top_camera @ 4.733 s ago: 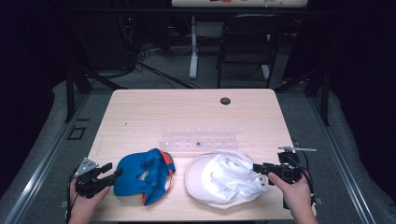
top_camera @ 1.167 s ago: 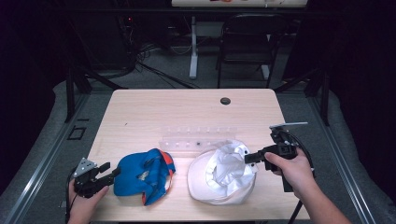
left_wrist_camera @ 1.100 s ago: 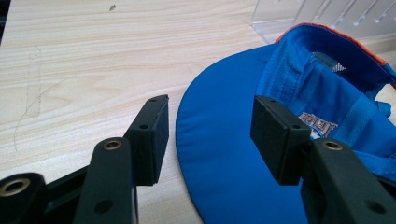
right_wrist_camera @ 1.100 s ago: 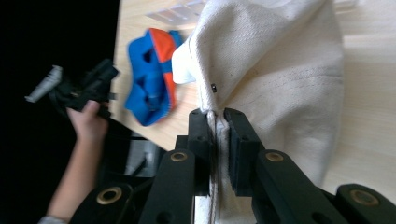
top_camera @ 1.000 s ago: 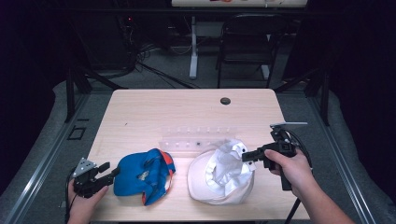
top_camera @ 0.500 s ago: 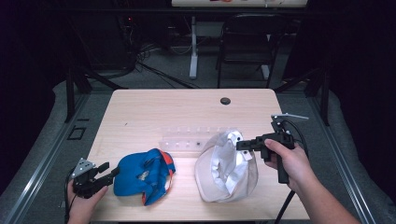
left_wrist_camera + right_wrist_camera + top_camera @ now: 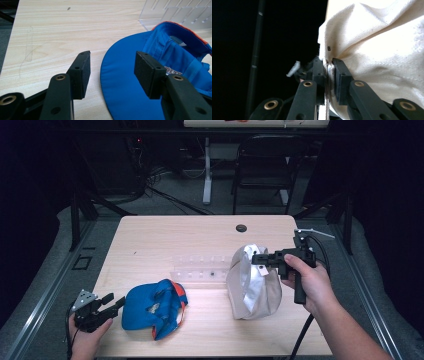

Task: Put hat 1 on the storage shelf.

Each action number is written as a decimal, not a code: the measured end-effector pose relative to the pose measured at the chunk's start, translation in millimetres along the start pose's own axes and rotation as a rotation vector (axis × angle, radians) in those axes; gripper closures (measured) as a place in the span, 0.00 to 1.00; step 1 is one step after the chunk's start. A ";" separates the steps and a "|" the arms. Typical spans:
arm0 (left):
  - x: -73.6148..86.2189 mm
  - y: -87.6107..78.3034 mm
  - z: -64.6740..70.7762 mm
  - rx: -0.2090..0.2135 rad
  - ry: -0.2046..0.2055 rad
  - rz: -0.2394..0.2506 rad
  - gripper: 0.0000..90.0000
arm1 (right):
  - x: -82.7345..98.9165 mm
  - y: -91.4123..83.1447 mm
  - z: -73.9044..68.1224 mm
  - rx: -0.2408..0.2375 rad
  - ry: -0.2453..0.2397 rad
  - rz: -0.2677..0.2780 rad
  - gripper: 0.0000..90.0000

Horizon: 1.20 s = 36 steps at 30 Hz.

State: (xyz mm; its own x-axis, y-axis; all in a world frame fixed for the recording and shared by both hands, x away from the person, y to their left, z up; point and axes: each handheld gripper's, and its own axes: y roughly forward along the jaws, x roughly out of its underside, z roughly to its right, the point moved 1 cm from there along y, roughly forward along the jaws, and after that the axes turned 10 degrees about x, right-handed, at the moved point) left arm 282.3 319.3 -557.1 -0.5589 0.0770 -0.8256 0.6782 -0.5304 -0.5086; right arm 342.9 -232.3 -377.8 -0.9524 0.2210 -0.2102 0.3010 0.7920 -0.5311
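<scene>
- Your left gripper (image 7: 112, 304) rests at the near left edge of the table (image 7: 150, 240), jaws wide, the blue cap (image 7: 152, 307) brim lying between them untouched.
- Your right gripper (image 7: 260, 259) pinches the white cap (image 7: 250, 287) fabric, holding it raised upright at mid-table.
- Behind both caps lies a clear plastic rack (image 7: 200, 268).

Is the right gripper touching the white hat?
Touching. In the right gripper view, the right gripper has its fingers pinched shut on a fold of the white hat.
</scene>
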 end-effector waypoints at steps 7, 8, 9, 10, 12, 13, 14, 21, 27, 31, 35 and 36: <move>-0.5 0.3 0.5 -0.004 0.010 -0.001 0.53 | -10.0 6.4 -11.3 -0.065 0.022 0.019 0.91; -0.7 0.3 0.8 -0.004 0.011 -0.001 0.53 | -11.1 7.7 -14.1 -0.071 0.011 0.015 0.91; -0.7 0.3 0.8 -0.004 0.011 -0.001 0.53 | -11.1 7.7 -14.1 -0.071 0.011 0.015 0.91; -0.9 0.1 1.0 -0.003 0.014 -0.002 0.53 | -12.0 9.2 -17.7 -0.075 0.010 0.015 0.91; -1.6 -0.4 2.1 -0.005 0.020 0.003 0.53 | -15.9 13.5 -26.7 -0.087 -0.001 0.020 0.91; -1.6 -0.4 2.1 -0.005 0.020 0.003 0.53 | -15.9 13.5 -26.7 -0.087 -0.001 0.020 0.91; -1.8 -1.1 2.0 -0.008 0.022 0.004 0.53 | -19.7 15.8 -32.4 -0.099 0.001 0.031 0.91; -2.4 -2.8 0.7 -0.008 0.019 0.013 0.53 | -30.4 21.2 -49.0 -0.130 0.005 0.052 0.91; -3.2 -2.6 2.5 -0.003 0.026 0.008 0.53 | -42.8 26.8 -66.5 -0.127 -0.001 0.077 0.91; -3.4 -2.7 2.9 -0.002 0.030 0.006 0.53 | -50.9 30.3 -71.1 -0.127 0.004 0.092 0.91; -3.4 -3.2 2.5 0.000 0.026 0.011 0.53 | -58.2 30.8 -74.8 -0.131 0.016 0.104 0.91; -3.5 -3.4 2.2 0.000 0.027 0.010 0.53 | -59.9 31.0 -76.2 -0.127 0.018 0.111 0.91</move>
State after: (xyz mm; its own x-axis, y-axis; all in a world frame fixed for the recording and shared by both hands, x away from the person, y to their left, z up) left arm 280.9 318.9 -552.0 -0.5389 0.0939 -0.8371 0.6839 -0.5315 -0.4998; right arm 405.5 -177.6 -319.1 -0.9147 0.3202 -0.2465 0.3968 0.8275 -0.3973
